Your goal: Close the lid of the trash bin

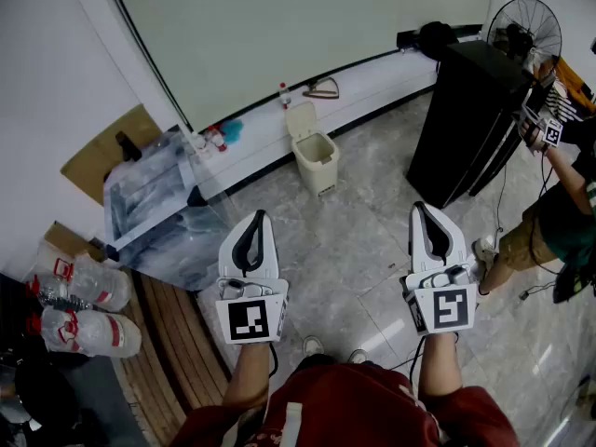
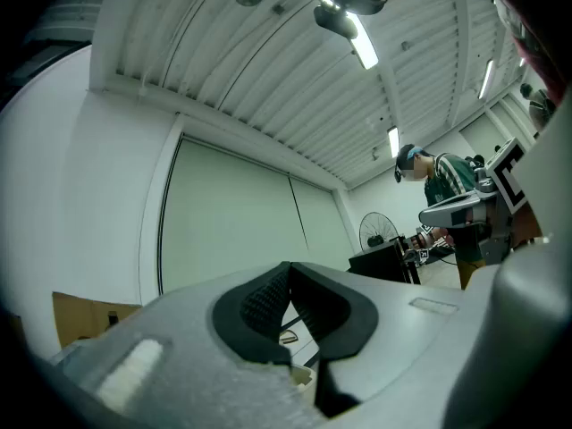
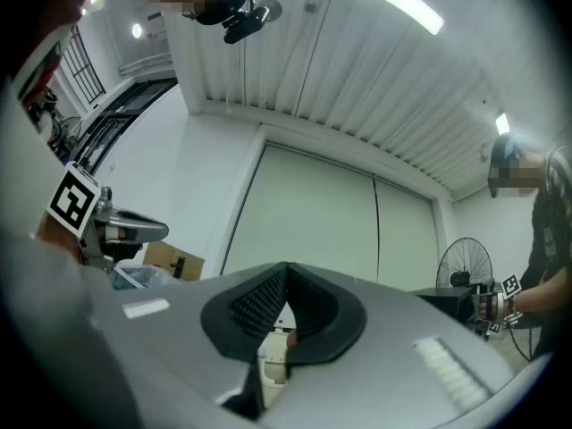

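A cream trash bin (image 1: 318, 160) stands on the grey floor by the white ledge, its lid (image 1: 301, 119) tipped up and open. Both grippers hover well short of it, held out in front of the person and tilted slightly upward. My left gripper (image 1: 260, 214) is shut with nothing between its pads; in the left gripper view its tips (image 2: 287, 266) meet and a bit of the bin (image 2: 301, 375) shows below them. My right gripper (image 1: 418, 207) is shut and empty too; the bin (image 3: 271, 361) shows through the gap under its tips (image 3: 286, 268).
A black cabinet (image 1: 475, 119) and a fan (image 1: 526, 31) stand at the back right, with another person (image 1: 559, 217) beside them. A clear plastic box (image 1: 154, 198), cardboard (image 1: 107, 156), plastic bottles (image 1: 84, 310) and a wooden bench (image 1: 177, 333) crowd the left.
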Demonstrator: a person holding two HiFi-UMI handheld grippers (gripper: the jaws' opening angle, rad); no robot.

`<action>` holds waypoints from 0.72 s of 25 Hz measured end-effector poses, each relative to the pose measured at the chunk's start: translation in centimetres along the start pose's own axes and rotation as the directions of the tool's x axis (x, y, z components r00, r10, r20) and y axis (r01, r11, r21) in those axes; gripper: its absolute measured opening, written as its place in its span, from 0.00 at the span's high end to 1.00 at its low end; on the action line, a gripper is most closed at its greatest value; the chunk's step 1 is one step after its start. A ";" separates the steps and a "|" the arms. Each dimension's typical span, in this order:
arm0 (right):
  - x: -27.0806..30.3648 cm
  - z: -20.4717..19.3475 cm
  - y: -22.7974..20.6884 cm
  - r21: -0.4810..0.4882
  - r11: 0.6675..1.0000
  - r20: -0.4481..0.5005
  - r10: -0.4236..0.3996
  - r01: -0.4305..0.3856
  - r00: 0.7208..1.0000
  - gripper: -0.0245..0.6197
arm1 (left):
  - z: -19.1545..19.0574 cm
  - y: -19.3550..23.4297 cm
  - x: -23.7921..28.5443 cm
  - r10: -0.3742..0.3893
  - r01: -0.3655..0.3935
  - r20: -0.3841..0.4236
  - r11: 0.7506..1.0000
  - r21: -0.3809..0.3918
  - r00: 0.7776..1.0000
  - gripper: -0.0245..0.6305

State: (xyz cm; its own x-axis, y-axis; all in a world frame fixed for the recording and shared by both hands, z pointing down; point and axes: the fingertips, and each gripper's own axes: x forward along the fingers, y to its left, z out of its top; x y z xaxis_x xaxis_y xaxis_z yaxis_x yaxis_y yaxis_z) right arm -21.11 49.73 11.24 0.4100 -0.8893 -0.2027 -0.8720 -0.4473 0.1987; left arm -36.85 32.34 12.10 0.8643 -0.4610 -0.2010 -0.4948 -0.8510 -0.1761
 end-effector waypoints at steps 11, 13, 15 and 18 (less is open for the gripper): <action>2.6 0.0 4.0 -0.004 1.000 0.000 -0.010 0.010 1.000 0.96 | -1.4 4.0 -0.2 -0.019 0.020 0.017 1.000 -0.011 1.000 0.97; 3.1 0.2 4.7 -0.001 1.000 0.006 -0.016 0.016 1.000 0.96 | -1.6 4.8 -0.3 -0.026 0.026 0.019 1.000 -0.011 0.999 0.97; 3.5 0.5 5.5 0.009 1.000 0.013 -0.020 0.020 1.000 0.96 | -1.8 5.5 -0.5 -0.033 0.033 0.016 0.999 -0.013 0.999 0.97; 4.2 0.8 6.4 0.013 0.999 0.019 -0.029 0.029 0.999 0.96 | -2.0 6.7 -0.5 -0.052 0.052 0.019 0.999 -0.015 0.998 0.97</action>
State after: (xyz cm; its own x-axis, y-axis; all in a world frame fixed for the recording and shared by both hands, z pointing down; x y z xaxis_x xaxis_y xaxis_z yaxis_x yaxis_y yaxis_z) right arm -25.20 43.18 10.88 0.4301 -0.8739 -0.2266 -0.8633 -0.4716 0.1799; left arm -40.38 26.38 12.99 0.8870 -0.4116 -0.2096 -0.4478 -0.8774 -0.1722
